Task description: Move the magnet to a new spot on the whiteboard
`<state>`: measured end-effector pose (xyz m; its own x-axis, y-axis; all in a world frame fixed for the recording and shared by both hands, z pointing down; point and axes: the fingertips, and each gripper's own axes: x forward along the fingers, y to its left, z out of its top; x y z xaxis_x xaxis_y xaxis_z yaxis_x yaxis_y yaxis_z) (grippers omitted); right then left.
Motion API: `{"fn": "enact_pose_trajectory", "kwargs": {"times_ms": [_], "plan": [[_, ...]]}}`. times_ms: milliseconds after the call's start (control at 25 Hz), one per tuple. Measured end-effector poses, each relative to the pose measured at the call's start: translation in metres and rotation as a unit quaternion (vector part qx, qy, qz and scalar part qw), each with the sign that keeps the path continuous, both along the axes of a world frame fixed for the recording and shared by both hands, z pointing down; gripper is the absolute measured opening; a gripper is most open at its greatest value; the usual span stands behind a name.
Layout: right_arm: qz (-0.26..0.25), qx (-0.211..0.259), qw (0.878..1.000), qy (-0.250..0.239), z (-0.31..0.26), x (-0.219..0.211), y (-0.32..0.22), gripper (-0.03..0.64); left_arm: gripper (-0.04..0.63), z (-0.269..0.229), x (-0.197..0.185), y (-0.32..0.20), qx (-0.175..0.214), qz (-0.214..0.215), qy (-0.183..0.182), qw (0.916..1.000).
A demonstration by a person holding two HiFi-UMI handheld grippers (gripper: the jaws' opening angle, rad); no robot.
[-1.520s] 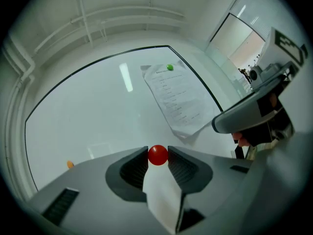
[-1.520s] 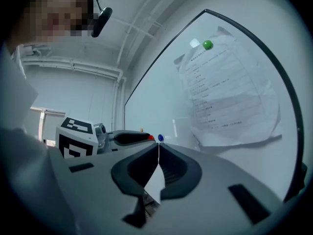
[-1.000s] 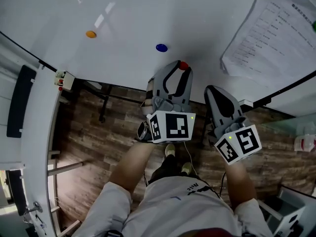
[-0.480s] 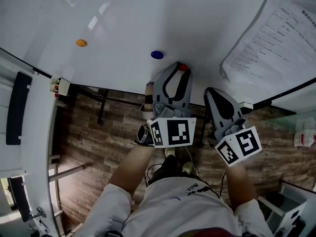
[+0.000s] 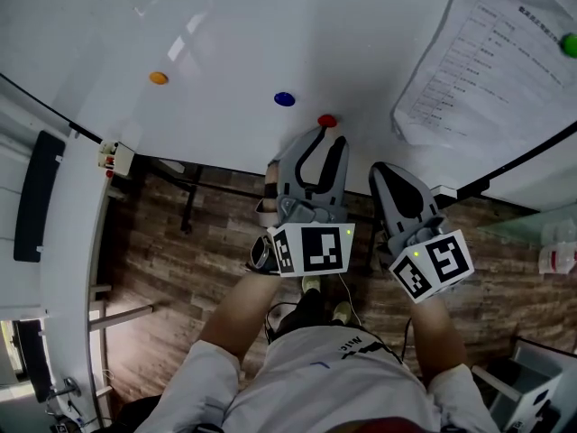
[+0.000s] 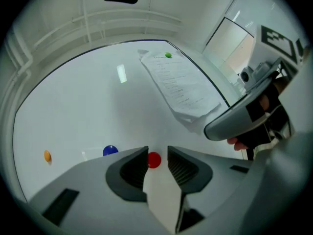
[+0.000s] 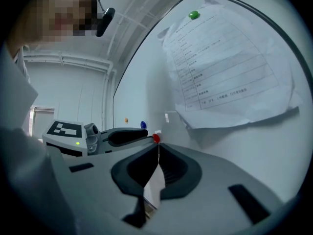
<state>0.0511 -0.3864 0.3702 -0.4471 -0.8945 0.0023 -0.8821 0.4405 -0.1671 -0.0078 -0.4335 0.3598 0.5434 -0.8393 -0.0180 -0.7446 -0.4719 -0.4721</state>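
Four magnets on the whiteboard (image 5: 225,34). The red magnet (image 5: 326,120) sits near the bottom edge, just past the tips of my left gripper (image 5: 329,136); its jaws stand narrowly apart, gripping nothing. The blue magnet (image 5: 284,99) is just beside the red, toward the left edge, and the orange magnet (image 5: 159,78) is farther left. The green magnet (image 5: 569,44) pins a printed sheet (image 5: 487,70) by the right edge. The sheet's curled lower corner hangs near the red one, not touching. My right gripper (image 5: 386,171) is at the bottom edge, jaws together, empty.
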Motion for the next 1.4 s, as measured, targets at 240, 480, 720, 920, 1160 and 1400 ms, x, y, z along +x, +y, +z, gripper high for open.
{"fn": "enact_pose_trajectory", "kwargs": {"times_ms": [240,480,720,920,1160,1400], "plan": [[-0.007,0.009,1.000,0.003,-0.010,0.002,0.020,0.014,0.126,-0.009,0.006,0.031,-0.009,0.010,0.013,0.9998],[-0.010,0.011,1.000,0.010,-0.011,0.009,0.046,0.014,0.057,-0.017,0.016,0.072,-0.042,0.038,0.045,0.9974],[-0.014,0.018,1.000,0.007,-0.015,0.015,0.070,0.014,0.015,-0.023,0.024,0.106,-0.072,0.051,0.089,0.9921],[-0.017,0.024,1.000,-0.001,-0.022,0.021,0.088,0.014,0.014,-0.023,0.031,0.128,-0.123,0.069,0.146,0.9791],[-0.012,0.011,1.000,0.016,-0.021,0.031,0.108,0.014,0.014,-0.028,0.042,0.152,-0.130,0.076,0.166,0.9745],[-0.010,0.017,1.000,0.018,-0.029,0.039,0.124,0.014,0.014,-0.043,0.057,0.169,-0.116,0.086,0.165,0.9757]]}}
